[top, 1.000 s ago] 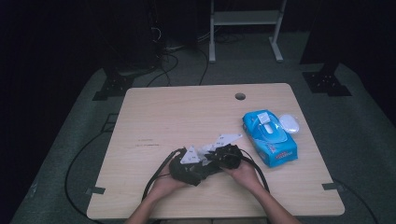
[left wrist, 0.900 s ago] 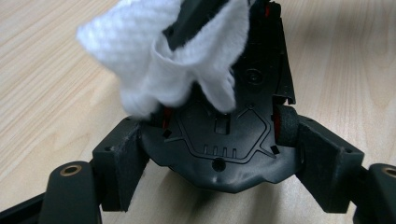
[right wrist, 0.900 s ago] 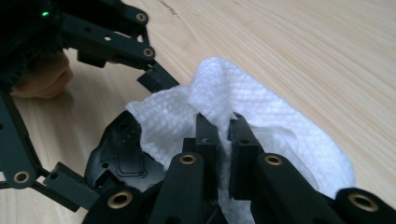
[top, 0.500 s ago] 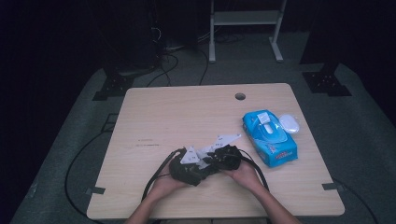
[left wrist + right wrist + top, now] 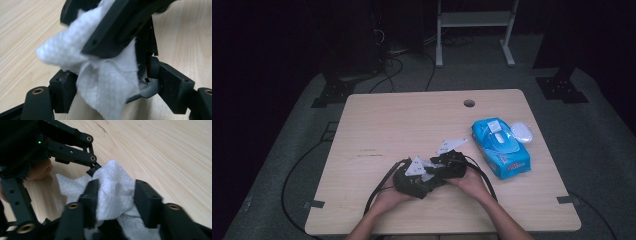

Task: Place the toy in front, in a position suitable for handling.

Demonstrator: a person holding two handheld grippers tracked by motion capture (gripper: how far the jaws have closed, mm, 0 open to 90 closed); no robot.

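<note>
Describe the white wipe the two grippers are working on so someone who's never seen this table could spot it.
Start at the wooden table and go to its near edge, where both hands meet, left of the blue wipes pack. Bunched between the left hand-held gripper and right hand-held gripper is the white wipe: soft, crumpled, dimpled, unlike the smooth white lid by the pack.

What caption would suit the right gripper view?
White tissue bunched between the right gripper fingers above the wooden table.
</note>
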